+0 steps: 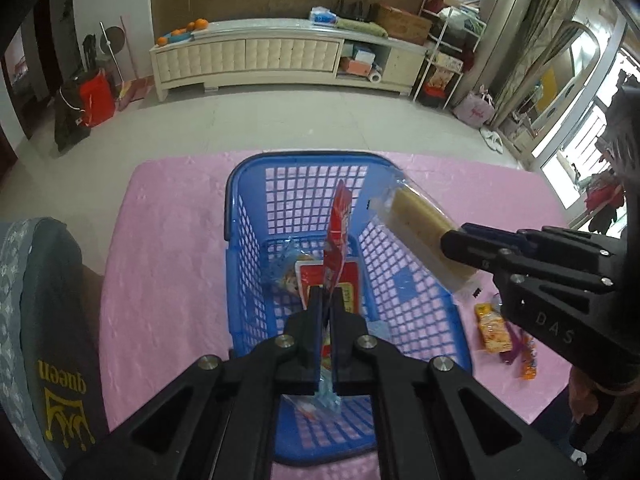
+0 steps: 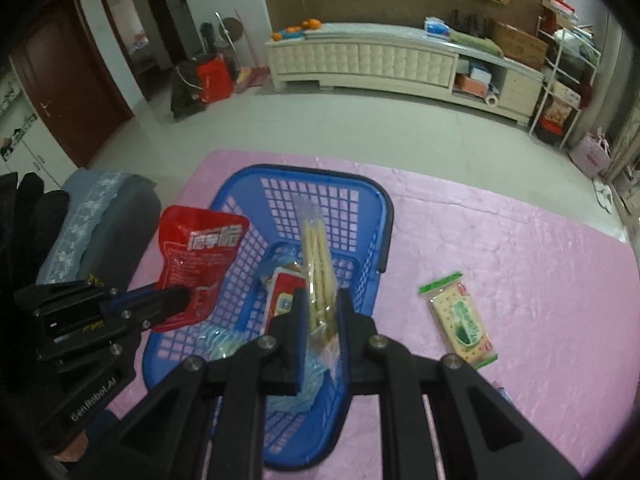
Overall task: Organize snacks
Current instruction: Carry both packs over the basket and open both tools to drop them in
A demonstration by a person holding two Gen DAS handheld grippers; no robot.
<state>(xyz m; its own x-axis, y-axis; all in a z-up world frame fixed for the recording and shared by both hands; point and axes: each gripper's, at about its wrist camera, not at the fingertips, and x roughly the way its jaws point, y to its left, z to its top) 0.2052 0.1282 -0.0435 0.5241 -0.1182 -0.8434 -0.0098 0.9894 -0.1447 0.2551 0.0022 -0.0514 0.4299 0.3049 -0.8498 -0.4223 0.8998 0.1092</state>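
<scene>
Your left gripper (image 1: 327, 296) is closed tight, its two fingers pointing forward and a little down, nearly touching each other. Your right gripper (image 2: 320, 304) is also closed, but with a wider gap between the fingers. It reaches in from the right side, level with the left one.

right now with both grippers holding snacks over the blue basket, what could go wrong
1. The left gripper pinches only the bottom edge of the red pouch, so the pouch could swing or slip out early.
2. The right gripper holds the long cracker pack by one end; it sticks up and could hit the blue basket rim or crack.
3. Both grippers sit close together, so they could bump. Also, the green cracker packet could be overlooked on the pink cloth.
</scene>
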